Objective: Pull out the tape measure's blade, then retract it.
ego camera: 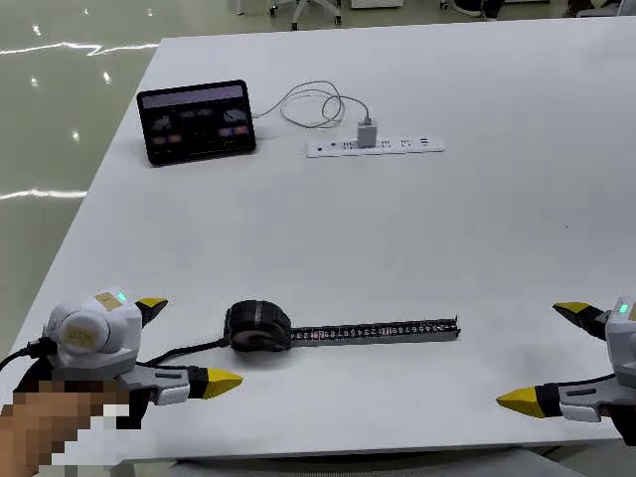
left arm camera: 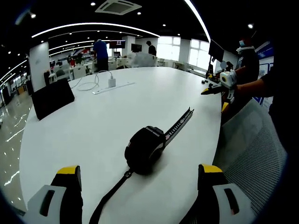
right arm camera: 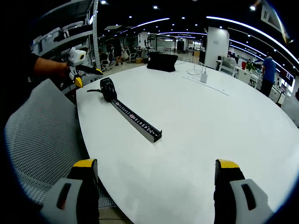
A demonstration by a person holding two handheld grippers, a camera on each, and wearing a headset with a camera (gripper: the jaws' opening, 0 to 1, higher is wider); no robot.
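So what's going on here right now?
A person holds a gripper in each hand at a white table. The tape measure lies on the table with its blade pulled out flat toward the right, not yet retracted. The left gripper sits just left of the case, jaws open, touching nothing. The right gripper is open too, off to the right of the blade's tip and apart from it.

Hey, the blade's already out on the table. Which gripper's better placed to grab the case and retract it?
Left, probably. The left gripper, jaws open, sits right beside the tape measure case; the right gripper lies beyond the blade tip, farther from the case.
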